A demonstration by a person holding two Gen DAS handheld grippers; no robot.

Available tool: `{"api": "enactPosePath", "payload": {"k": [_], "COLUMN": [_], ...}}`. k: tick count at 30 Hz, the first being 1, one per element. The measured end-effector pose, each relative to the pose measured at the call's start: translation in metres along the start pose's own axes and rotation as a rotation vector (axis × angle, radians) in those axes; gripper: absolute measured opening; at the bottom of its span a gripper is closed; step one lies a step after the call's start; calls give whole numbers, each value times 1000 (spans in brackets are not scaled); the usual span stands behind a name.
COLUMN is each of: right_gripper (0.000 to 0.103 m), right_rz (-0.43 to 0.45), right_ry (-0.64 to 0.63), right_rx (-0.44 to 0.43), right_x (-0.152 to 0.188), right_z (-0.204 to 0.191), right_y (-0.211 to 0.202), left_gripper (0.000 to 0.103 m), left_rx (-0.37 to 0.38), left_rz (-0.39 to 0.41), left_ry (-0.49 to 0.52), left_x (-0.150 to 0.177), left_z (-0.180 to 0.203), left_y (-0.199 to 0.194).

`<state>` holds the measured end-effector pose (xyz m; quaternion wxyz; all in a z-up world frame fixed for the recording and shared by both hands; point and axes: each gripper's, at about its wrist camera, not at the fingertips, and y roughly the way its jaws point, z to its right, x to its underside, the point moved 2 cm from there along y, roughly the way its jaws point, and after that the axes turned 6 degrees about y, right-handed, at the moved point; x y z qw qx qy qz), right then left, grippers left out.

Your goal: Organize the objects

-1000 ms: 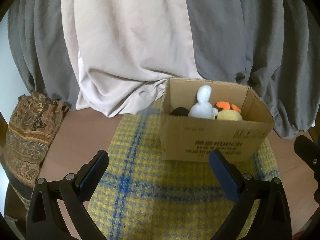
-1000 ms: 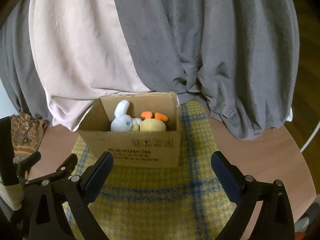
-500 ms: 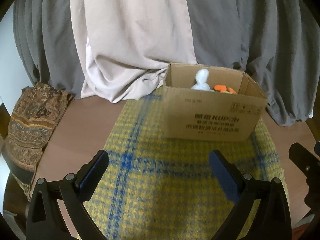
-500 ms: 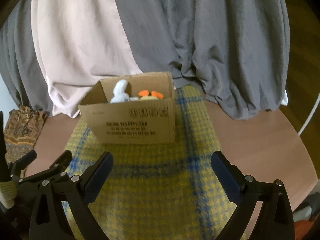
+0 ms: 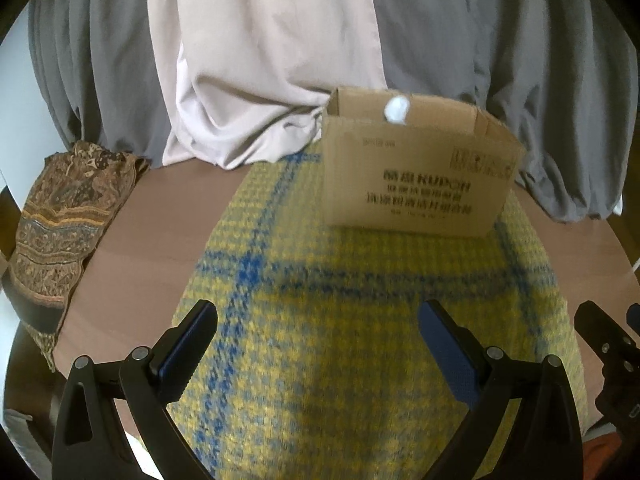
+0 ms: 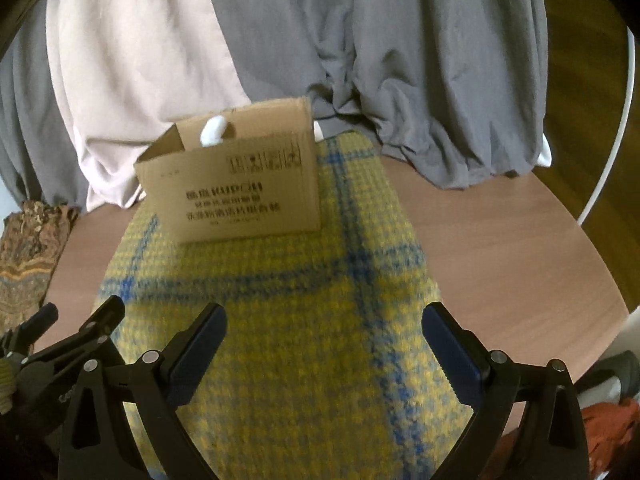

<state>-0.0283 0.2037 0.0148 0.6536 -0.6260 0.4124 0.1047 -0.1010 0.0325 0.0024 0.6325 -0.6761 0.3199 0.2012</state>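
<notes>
Cardboard box (image 5: 416, 184) stands upright on the far part of a yellow and blue checked cloth (image 5: 360, 340), printed side toward both cameras. The print is blurred; only a few Latin letters come through, the rest unreadable. Box is open at the top. From this low angle the inside is hidden: only a rounded white tip (image 5: 397, 110) of something soft pokes above the front wall, also seen from the right wrist (image 6: 213, 130). What else lies in the box cannot be told.

Left gripper (image 5: 318, 346): fingers spread wide, nothing between them, hanging over the near part of the cloth, well apart from the box. Its blue pads (image 5: 448, 354) face inward, bare.

Right gripper (image 6: 324, 346): likewise released and holding nothing, over the near cloth, box (image 6: 236, 188) well ahead and a little left.

Each gripper shows at the edge of the other's view, cut off by the frame.

Cloth lies on a brown wooden table (image 6: 500, 248). Patterned brown fabric (image 5: 60, 224) hangs over the table's left edge, partly cut off. Behind the box, grey curtains (image 6: 420, 60) and a pale pink one (image 5: 260, 60) bunch onto the tabletop. Lower right corner of the right view: something orange-red (image 6: 608, 420), too cropped to identify. Near cloth is motion-blurred in both views.
</notes>
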Motion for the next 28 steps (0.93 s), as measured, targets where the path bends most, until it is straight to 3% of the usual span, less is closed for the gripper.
{"api": "enactPosePath", "payload": {"k": [13, 28], "right_gripper": [98, 98], "right_rz": [-46, -60], "right_ry": [9, 26], "right_rx": [-2, -12], "right_x": [43, 46], "right_z": [4, 9], "right_y": [7, 16], "left_gripper": [102, 102], "left_rx": [-4, 5], "left_rz": [-61, -80], "left_ry": [-2, -17], "left_x": [46, 50], "left_z": [-7, -8], "left_y": [14, 19]}}
